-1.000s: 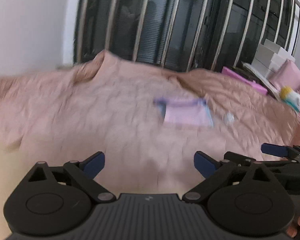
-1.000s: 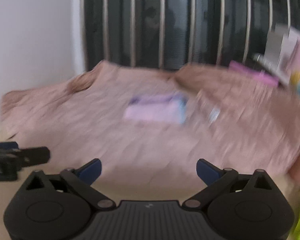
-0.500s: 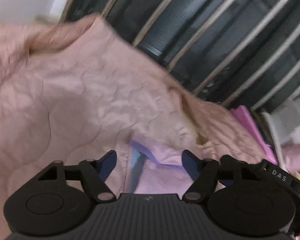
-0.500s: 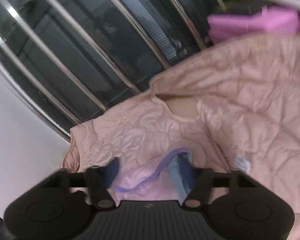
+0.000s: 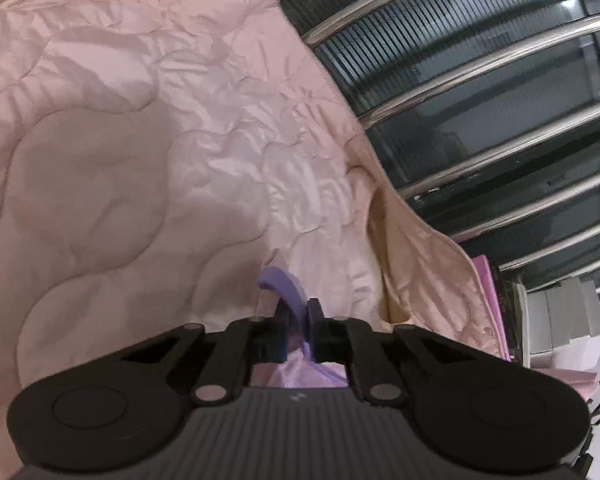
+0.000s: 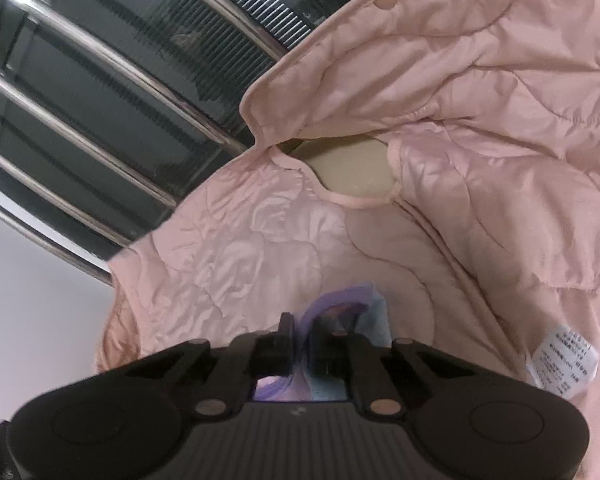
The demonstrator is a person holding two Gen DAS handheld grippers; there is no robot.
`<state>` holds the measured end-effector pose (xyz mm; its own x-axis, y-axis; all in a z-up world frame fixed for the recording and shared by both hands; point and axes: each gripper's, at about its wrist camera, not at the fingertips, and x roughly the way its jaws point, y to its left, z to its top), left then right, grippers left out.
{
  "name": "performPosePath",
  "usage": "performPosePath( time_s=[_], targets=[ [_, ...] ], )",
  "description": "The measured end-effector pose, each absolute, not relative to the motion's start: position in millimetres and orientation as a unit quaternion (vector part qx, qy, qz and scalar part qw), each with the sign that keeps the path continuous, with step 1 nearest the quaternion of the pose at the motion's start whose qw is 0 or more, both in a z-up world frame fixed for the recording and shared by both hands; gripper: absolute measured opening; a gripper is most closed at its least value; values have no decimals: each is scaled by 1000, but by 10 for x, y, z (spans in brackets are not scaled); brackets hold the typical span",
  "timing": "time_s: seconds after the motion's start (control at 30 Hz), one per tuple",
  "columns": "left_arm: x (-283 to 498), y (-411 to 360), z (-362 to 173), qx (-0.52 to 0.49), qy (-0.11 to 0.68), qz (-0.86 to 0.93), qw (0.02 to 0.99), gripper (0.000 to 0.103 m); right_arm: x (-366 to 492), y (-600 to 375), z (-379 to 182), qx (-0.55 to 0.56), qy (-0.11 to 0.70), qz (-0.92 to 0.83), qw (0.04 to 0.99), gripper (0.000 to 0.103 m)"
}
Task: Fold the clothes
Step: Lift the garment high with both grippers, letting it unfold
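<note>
The left gripper (image 5: pixel 298 322) has its fingers pressed together on the purple-trimmed edge of a small lilac garment (image 5: pixel 284 288) at lower centre of its frame. The right gripper (image 6: pixel 300 334) likewise pinches the garment's purple trim (image 6: pixel 332 300) at lower centre. The garment lies on a quilted pale pink jacket (image 6: pixel 460 100) spread open, its white care label (image 6: pixel 562 362) at lower right. Metal window bars (image 5: pixel 480 80) fill the upper right.
</note>
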<state>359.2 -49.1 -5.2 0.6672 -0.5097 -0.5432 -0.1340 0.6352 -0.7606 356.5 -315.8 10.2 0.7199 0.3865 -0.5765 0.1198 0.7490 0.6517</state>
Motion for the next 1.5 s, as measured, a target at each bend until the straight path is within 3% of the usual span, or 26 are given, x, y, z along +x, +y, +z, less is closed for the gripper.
performPosePath(
  time_s=[0.17, 0.33, 0.8, 1.03, 1.27, 1.5],
  targets=[
    [3396, -529, 321, -383, 333, -127, 852, 2, 3369, -3121, 477, 324, 300, 111, 890, 3],
    [2836, -436, 1151, -355, 240, -175, 886, 1, 2935, -3052, 1067, 288, 236, 141, 917, 2],
    [574, 114, 3477, -285, 45, -264, 921, 1, 535, -2643, 3161, 171, -3, 235, 957, 2],
    [-460, 158, 4437, -235, 16, -294, 926, 1, -764, -2576, 4244, 121, -86, 221, 964, 2],
    [-895, 125, 4825, -206, -3, -269, 941, 2, -1206, -2411, 4795, 80, -86, 206, 972, 2],
    [-102, 204, 4374, -213, 54, -243, 945, 2, -622, -2248, 4621, 79, -34, 188, 978, 2]
  ],
)
